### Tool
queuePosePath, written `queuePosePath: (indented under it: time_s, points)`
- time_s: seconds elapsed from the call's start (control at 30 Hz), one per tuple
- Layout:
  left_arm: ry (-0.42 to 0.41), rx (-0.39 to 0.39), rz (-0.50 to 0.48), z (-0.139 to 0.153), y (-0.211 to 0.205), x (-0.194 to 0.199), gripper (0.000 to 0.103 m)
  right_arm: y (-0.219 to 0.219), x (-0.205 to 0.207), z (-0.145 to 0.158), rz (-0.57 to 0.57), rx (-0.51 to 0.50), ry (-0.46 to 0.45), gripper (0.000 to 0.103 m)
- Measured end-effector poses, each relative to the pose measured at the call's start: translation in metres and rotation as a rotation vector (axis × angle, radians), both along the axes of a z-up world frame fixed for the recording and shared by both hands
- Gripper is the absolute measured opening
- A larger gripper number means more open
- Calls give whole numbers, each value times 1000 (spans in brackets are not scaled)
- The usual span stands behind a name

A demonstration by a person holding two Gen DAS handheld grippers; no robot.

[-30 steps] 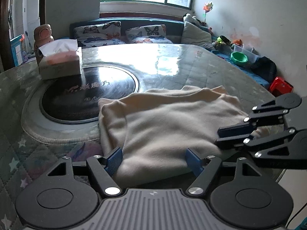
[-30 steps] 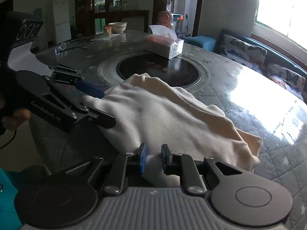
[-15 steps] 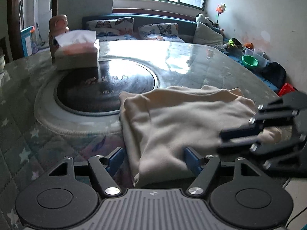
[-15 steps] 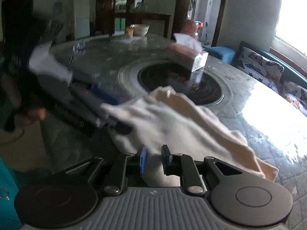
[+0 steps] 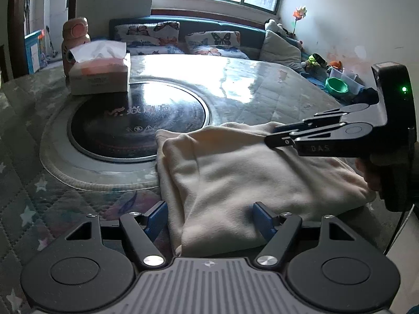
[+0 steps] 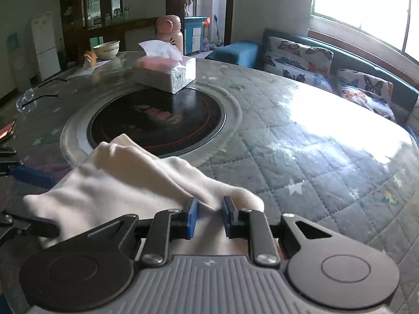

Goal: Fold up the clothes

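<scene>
A cream garment (image 5: 256, 175) lies in a folded bundle at the near edge of the quilted table (image 6: 301, 157), one corner over the dark inset hob (image 5: 136, 128). The right claw (image 6: 209, 216), pinched nearly shut a second ago, now stands partly open with a ridge of cloth between its pads, apparently released or being regripped. The left claw (image 5: 209, 216) stays wide open astride the bundle's near edge, holding nothing. A tissue box (image 5: 99, 74) sits beyond.

L wrist cam is aimed low across table (image 5: 262, 78) toward window; R toward cabinets; cream garment (image 5: 262, 172), tissue box (image 6: 167, 73) are shared.
</scene>
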State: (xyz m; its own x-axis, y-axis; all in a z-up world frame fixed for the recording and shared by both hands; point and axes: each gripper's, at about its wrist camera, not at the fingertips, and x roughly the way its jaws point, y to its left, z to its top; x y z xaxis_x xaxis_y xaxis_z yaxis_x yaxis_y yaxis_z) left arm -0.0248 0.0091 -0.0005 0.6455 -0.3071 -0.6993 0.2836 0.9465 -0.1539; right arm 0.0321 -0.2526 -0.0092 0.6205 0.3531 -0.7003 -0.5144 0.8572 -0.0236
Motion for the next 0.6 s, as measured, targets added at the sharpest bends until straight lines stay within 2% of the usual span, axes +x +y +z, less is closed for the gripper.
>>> queuePosePath:
  time_s: [0.27, 0.37, 0.43, 0.5, 0.53, 0.6]
  points:
    - [-13, 22, 17, 4, -3, 5, 84, 7, -11, 17, 41, 46, -29, 21]
    - [-9, 35, 33, 2, -2, 8, 93, 18, -10, 12, 64, 33, -15, 22]
    - [-15, 42, 47, 2, -1, 8, 99, 24, -10, 7, 77, 18, -5, 29]
    - [-21, 35, 59, 3, 1, 8, 103, 28, -14, 8, 86, 8, -18, 30]
    - [-24, 32, 66, 3, 3, 8, 103, 30, -16, 8, 91, 4, -24, 31]
    - [-29, 26, 81, 3, 6, 8, 103, 29, -22, 12, 99, 12, -27, 40]
